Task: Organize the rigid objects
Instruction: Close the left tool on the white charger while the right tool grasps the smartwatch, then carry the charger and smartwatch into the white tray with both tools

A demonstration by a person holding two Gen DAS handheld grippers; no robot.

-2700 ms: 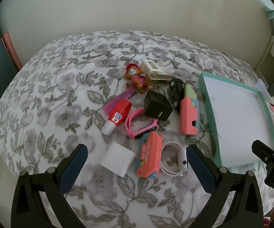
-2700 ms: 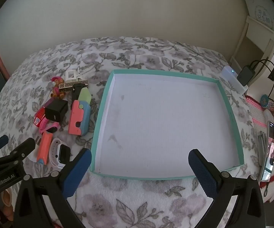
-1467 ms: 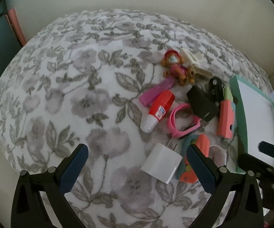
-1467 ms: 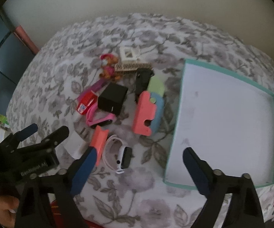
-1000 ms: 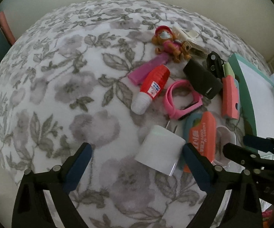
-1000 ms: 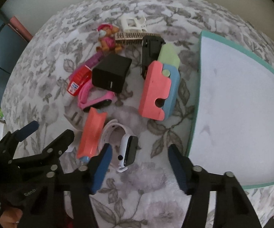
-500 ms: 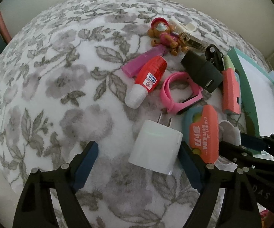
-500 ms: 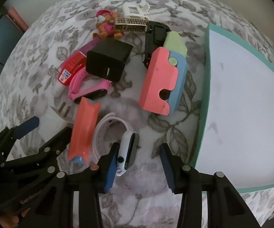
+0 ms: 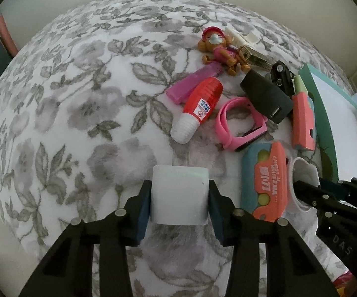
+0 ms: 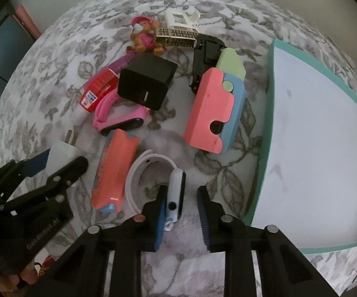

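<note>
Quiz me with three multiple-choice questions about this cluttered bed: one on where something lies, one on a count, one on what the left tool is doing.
1. What lies against the black charger?
A. the teal tray
B. the pink watch
C. the white clip

2. How many watches are in the pile?
A. one
B. two
C. four

3. What is the left tool doing?
A. standing wide open over nothing
B. gripping the red glue bottle
C. gripping the white charger

Answers:
1 B: the pink band's end meets the black charger's lower corner.
2 B: there is the pink one and a white watch, no others.
3 C: its jaws have just been closing, and both pads press the white charger's sides.
</note>
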